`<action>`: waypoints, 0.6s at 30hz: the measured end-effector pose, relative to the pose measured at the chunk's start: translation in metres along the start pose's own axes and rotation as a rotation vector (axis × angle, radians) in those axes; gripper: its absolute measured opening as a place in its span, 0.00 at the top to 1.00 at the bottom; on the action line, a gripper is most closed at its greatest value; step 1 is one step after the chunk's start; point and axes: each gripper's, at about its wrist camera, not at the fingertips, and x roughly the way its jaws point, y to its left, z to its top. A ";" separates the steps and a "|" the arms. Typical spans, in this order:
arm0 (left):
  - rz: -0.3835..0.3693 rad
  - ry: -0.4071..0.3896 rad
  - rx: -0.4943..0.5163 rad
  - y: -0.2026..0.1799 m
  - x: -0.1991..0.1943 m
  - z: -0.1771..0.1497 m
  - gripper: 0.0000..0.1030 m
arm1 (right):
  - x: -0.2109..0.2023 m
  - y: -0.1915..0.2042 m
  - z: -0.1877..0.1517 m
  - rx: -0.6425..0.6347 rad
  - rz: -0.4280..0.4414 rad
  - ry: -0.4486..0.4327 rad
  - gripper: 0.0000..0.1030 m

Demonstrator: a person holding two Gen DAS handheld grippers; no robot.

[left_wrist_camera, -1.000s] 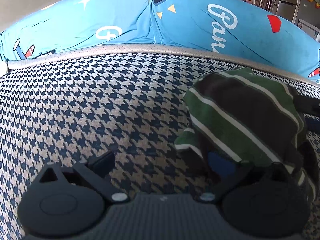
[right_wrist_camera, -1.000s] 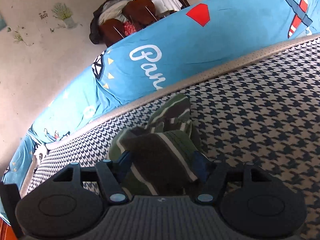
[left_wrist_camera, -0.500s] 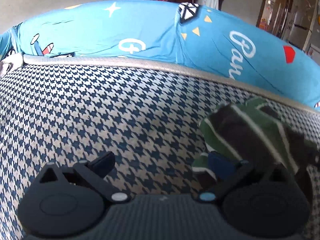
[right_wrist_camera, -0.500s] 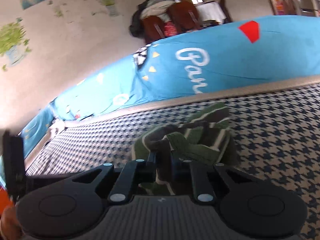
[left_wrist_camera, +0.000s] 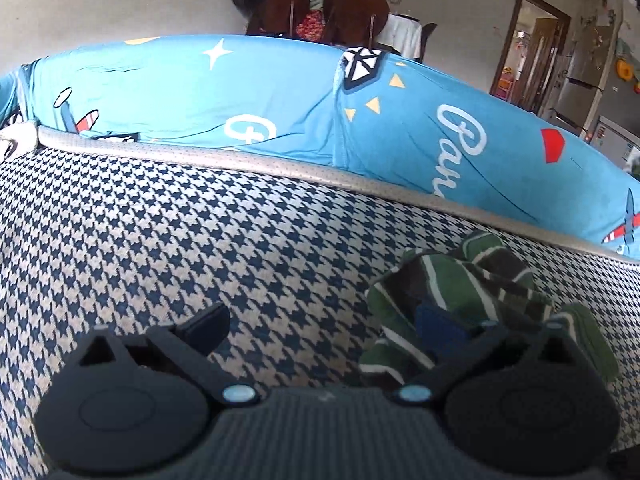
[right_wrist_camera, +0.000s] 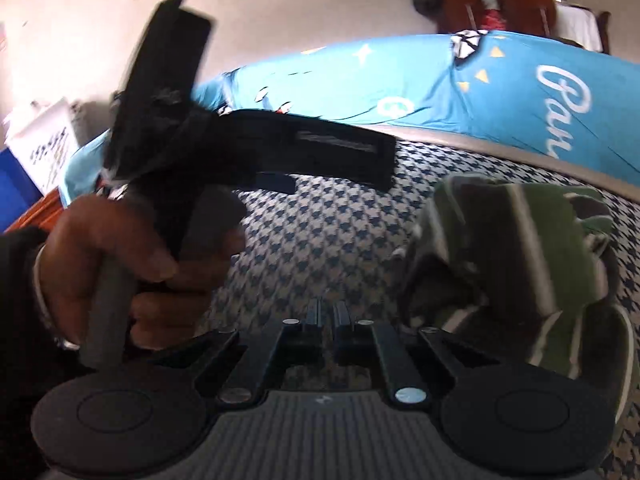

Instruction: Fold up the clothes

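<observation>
While its fingers stand wide apart, the left claw point(left_wrist_camera: 320, 326) is open and points down at a slant over the houndstooth seat cover point(left_wrist_camera: 200, 240). Its left finger hangs over bare cover. Its right finger, the one with the blue pad point(left_wrist_camera: 436, 328), is pushed into the edge of the striped garment point(left_wrist_camera: 460, 292), but nothing presses the cloth from the other side, so this claw does not grip it.

The striped garment is green and dark with thin white lines. It lies in a crumpled heap on the seat cover, near the grey piping point(left_wrist_camera: 280, 168) and the blue printed cushion point(left_wrist_camera: 240, 92) behind it.

From the right wrist view, the right claw point(right_wrist_camera: 326, 314) is closing. Its two fingers are almost together, with only a narrow slit, and no cloth is between them. The garment point(right_wrist_camera: 520, 248) is just beside this claw, on its right, and part of the picture is blurred there. On the left of this view, the person's left hand point(right_wrist_camera: 120, 264) holds the handle of the left claw. Two brown chairs point(left_wrist_camera: 320, 8) stand behind the cushion.
</observation>
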 end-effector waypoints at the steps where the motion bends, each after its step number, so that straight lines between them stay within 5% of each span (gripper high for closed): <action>1: 0.002 -0.004 0.003 0.000 0.000 0.000 0.00 | -0.005 -0.001 0.001 -0.004 0.001 -0.014 0.92; 8: 0.057 0.004 -0.030 0.009 0.002 0.002 0.00 | -0.048 -0.023 0.014 0.065 -0.099 -0.153 0.86; 13: 0.059 0.015 -0.026 0.009 0.005 0.001 0.00 | -0.066 -0.040 0.020 0.148 -0.239 -0.253 0.52; 18: 0.058 0.013 -0.016 0.007 0.006 0.000 0.00 | -0.060 -0.050 0.024 0.183 -0.290 -0.259 0.31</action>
